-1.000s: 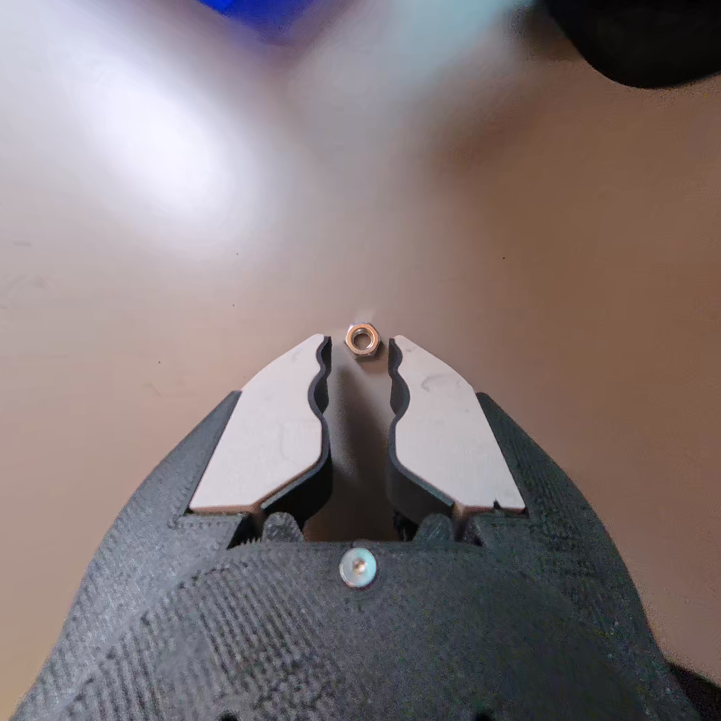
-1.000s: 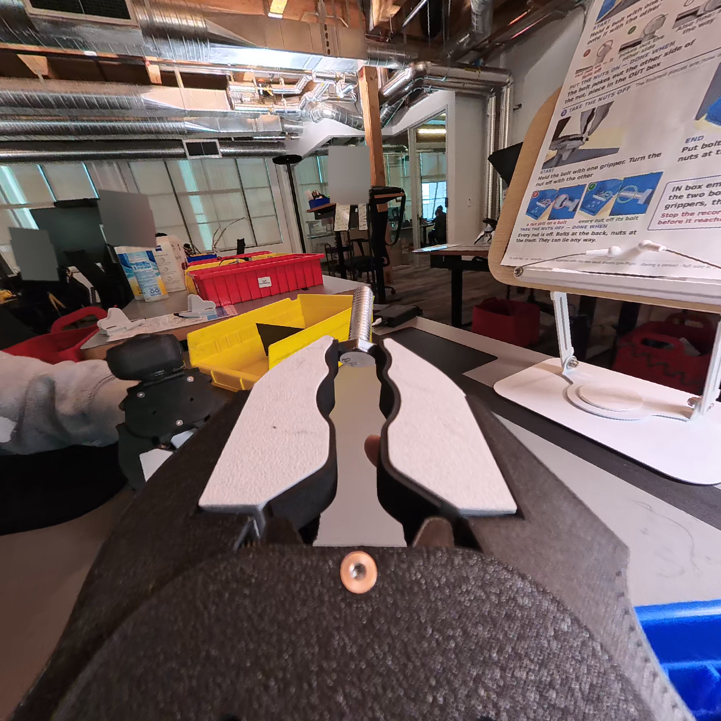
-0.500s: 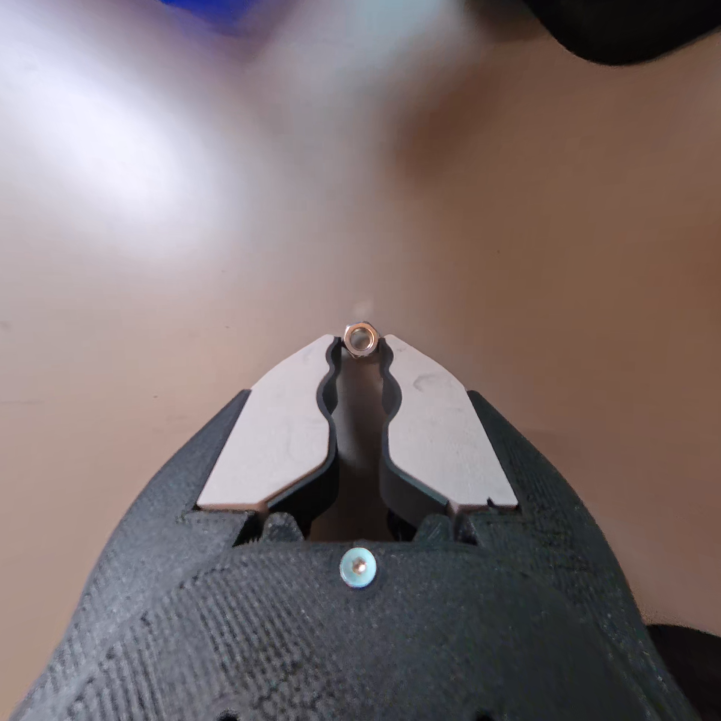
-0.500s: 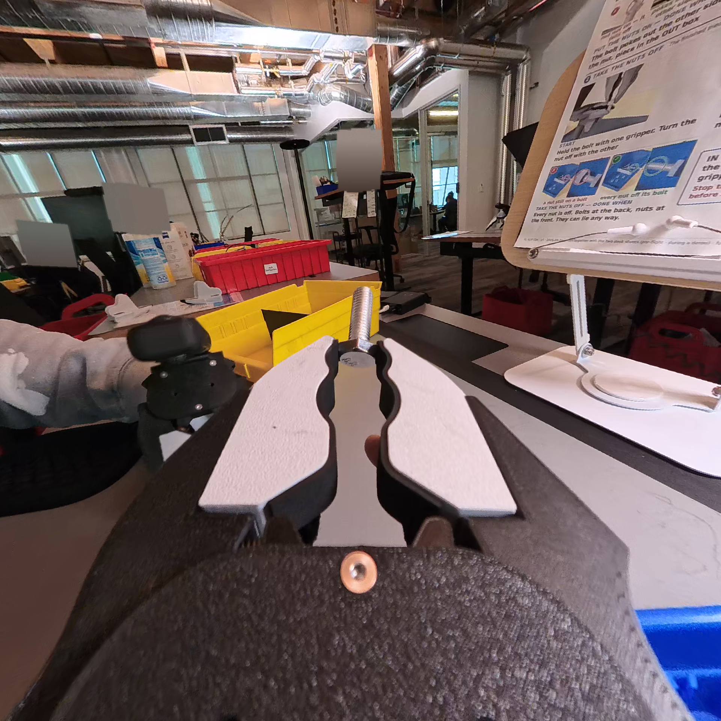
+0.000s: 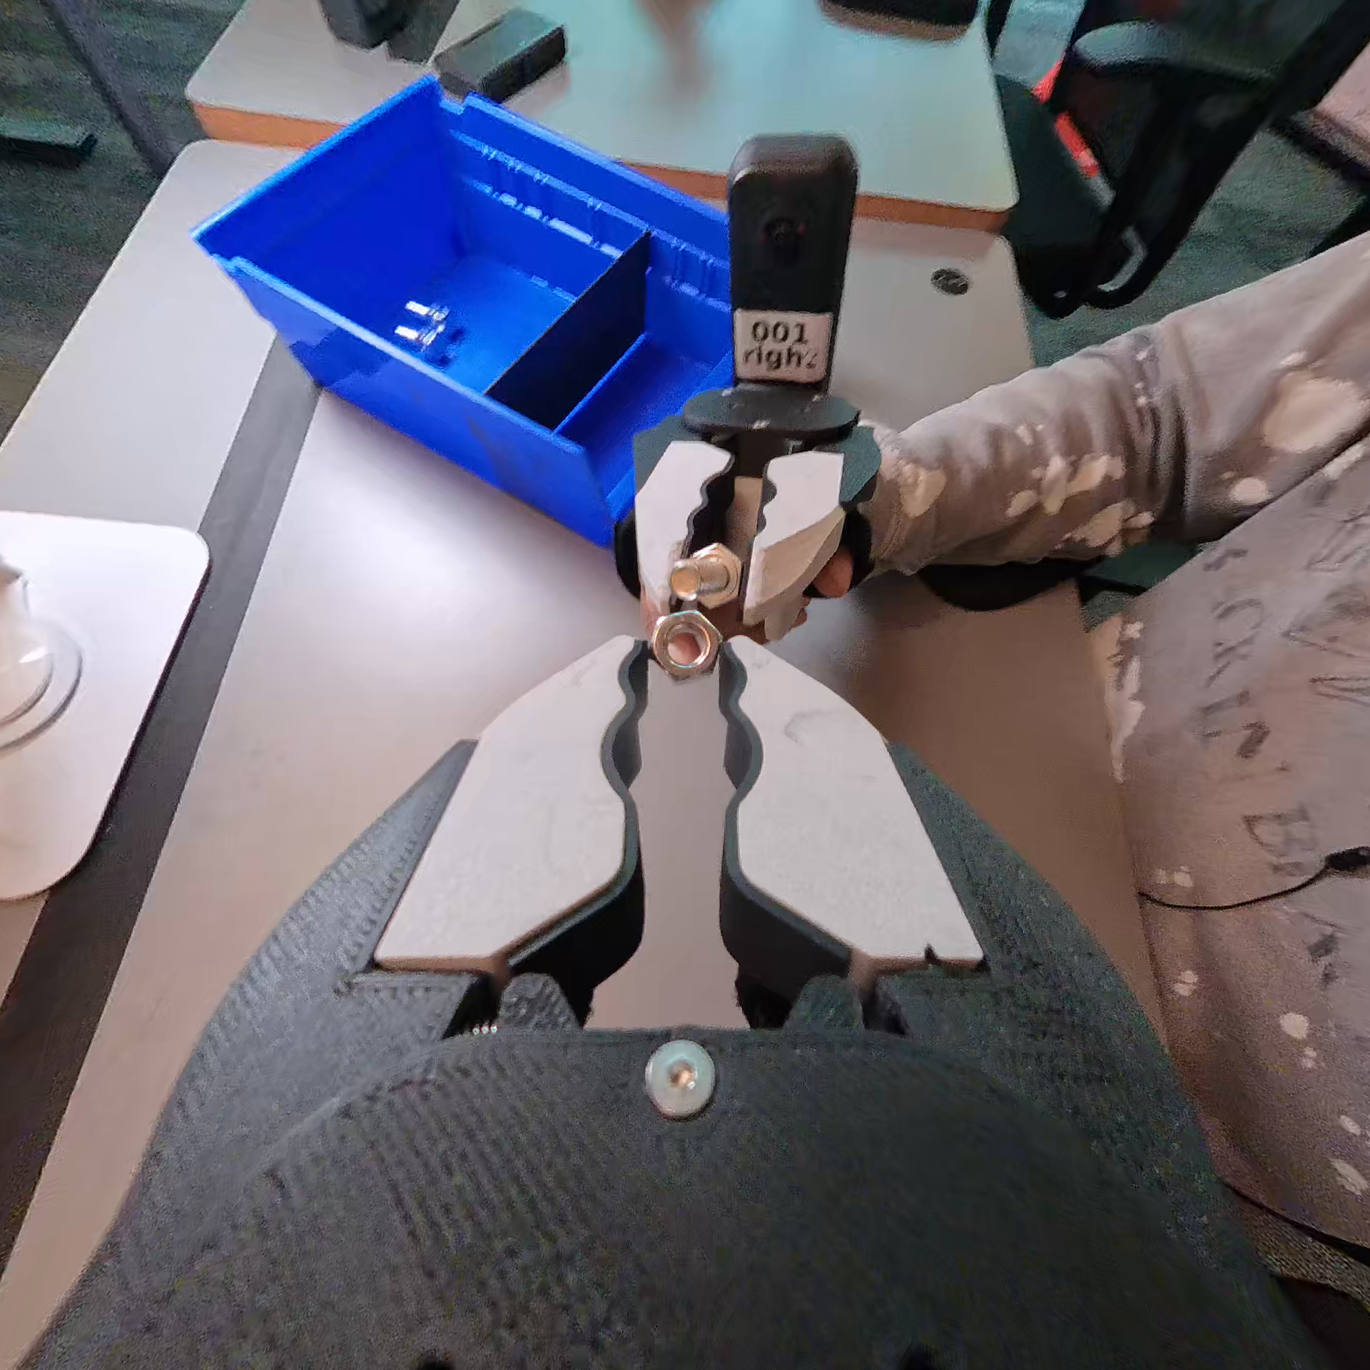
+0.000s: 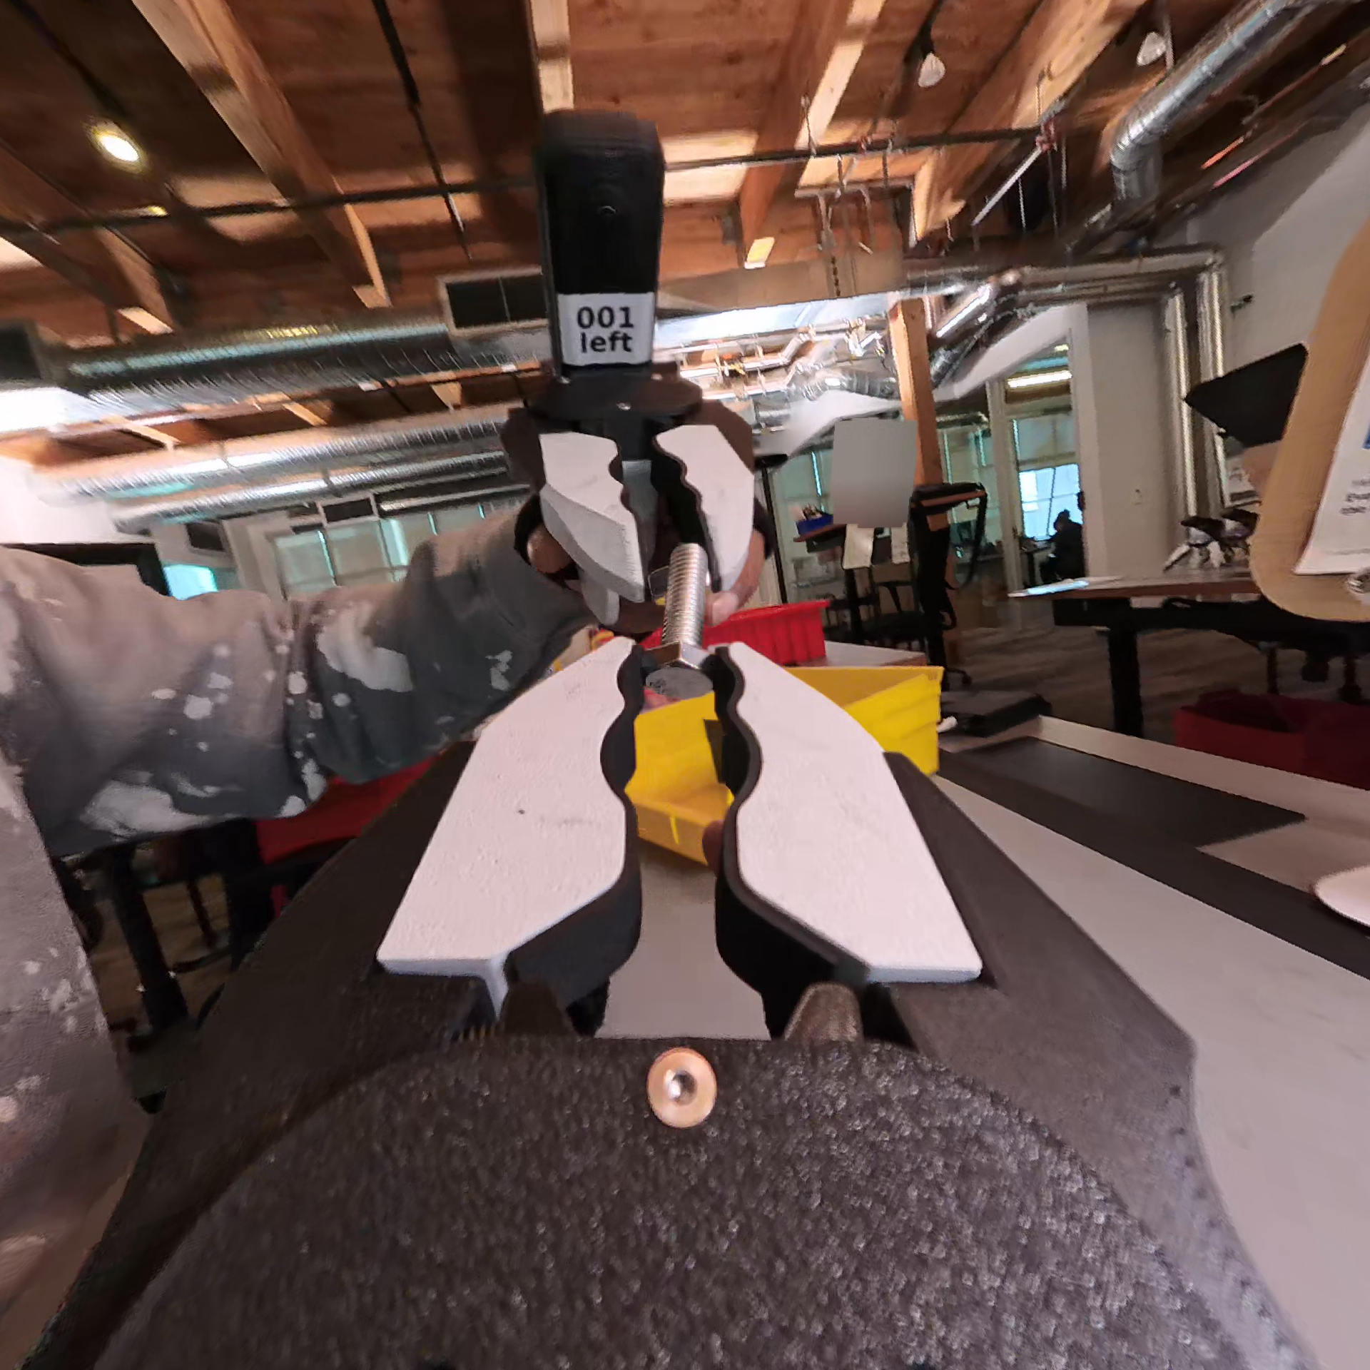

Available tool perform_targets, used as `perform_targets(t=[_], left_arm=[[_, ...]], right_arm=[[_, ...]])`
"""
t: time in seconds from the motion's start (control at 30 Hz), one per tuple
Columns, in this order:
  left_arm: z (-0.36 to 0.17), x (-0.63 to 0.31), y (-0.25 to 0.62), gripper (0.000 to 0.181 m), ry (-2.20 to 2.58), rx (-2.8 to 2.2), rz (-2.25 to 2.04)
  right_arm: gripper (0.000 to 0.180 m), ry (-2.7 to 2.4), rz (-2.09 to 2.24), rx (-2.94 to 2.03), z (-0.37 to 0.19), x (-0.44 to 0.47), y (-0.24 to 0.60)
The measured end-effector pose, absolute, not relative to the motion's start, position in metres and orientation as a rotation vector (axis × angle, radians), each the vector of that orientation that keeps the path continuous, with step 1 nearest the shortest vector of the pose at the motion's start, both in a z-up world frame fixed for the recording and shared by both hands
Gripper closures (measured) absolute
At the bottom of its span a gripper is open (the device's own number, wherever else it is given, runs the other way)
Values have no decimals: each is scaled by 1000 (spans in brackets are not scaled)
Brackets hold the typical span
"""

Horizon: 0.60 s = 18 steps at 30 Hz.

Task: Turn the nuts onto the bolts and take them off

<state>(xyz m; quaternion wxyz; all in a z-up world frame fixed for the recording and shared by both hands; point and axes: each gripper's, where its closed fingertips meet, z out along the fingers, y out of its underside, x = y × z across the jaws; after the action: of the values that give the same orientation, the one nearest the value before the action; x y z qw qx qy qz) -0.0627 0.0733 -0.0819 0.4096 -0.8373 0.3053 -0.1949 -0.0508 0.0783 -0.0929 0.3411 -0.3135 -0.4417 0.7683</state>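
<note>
My left gripper [image 5: 680, 646] is shut on a silver hex nut [image 5: 683, 643] at its fingertips, held above the table with the hole facing me. My right gripper [image 5: 704, 593] faces it from just beyond, shut on a silver bolt [image 5: 700, 577] whose threaded end points toward the nut. The nut sits just below the bolt's tip, very close to it. In the right wrist view my right gripper [image 6: 676, 658] grips the bolt's head, and the threaded shaft [image 6: 686, 593] rises toward the left gripper [image 6: 678, 586]. The nut is hidden there.
A blue bin [image 5: 356, 245] with a dark divider stands behind the grippers, with two bolts [image 5: 424, 333] in its left compartment. A white stand base [image 5: 74, 667] lies at the left. A yellow bin [image 6: 875, 704] and a red bin [image 6: 771, 630] are beyond. A person's grey sleeve [image 5: 1075, 445] reaches in from the right. My two grippers' fingertips are within a few centimetres of each other.
My left gripper closed on the nut, lifted it off the table and swung up to face the right gripper. The right gripper tilted its bolt upward toward it.
</note>
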Motion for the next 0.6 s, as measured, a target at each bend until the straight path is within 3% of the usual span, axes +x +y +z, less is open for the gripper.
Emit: perform_targets(t=[0.6], left_arm=[[-71, -48, 73, 162, 784, -2034, -531]], right_arm=[[161, -1276, 1773, -819, -92, -53, 73]])
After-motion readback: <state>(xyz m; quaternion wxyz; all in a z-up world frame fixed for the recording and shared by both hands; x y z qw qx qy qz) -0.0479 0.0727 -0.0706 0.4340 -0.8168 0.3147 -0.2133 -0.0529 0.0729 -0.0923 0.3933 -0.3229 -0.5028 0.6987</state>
